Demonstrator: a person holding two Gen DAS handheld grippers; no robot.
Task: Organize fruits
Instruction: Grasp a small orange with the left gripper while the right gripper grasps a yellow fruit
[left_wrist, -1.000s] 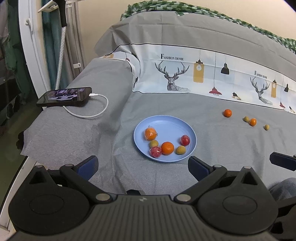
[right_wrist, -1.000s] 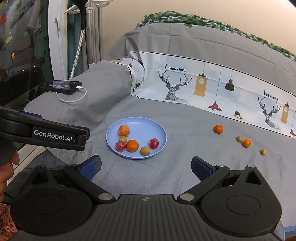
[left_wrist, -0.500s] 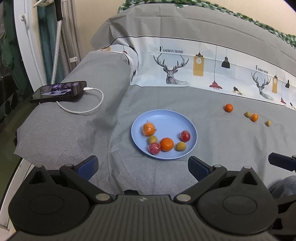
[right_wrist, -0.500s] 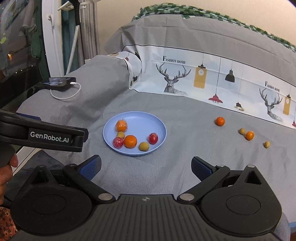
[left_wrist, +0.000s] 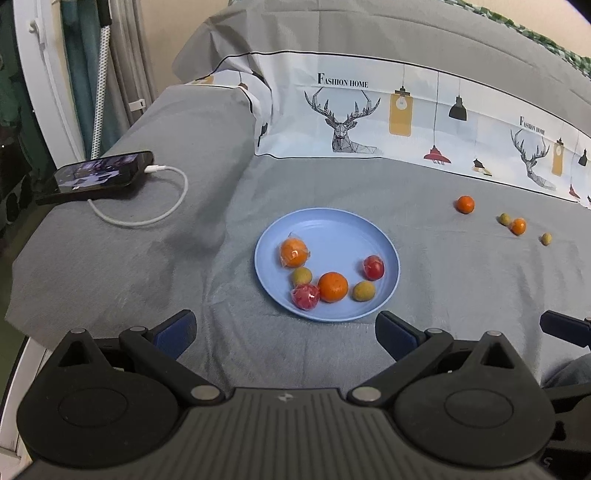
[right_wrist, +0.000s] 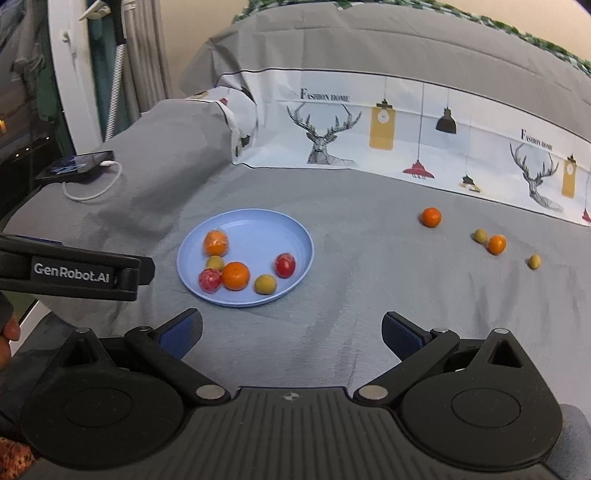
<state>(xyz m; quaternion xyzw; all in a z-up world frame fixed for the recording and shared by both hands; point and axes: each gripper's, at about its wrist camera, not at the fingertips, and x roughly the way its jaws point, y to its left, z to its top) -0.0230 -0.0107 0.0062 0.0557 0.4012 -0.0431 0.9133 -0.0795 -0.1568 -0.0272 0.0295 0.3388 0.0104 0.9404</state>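
Six fruits on the blue plate (left_wrist: 384, 240), four loose on the grey bedsheet (left_wrist: 461, 280).

The plate holds a wrapped orange (left_wrist: 293, 252), a bare orange (left_wrist: 332, 287), two wrapped red fruits (left_wrist: 373, 267), and two small green fruits (left_wrist: 364, 291). Well right of the plate lie an orange (right_wrist: 431, 216), then a green fruit (right_wrist: 480, 235) touching another orange (right_wrist: 496, 244), and a last green one (right_wrist: 534, 261). Left of the plate, a phone (left_wrist: 98, 177) sits on its white cable (left_wrist: 162, 214). Left gripper (left_wrist: 284, 328) and right gripper (right_wrist: 291, 330) hover just short of the plate, both spread wide, empty.
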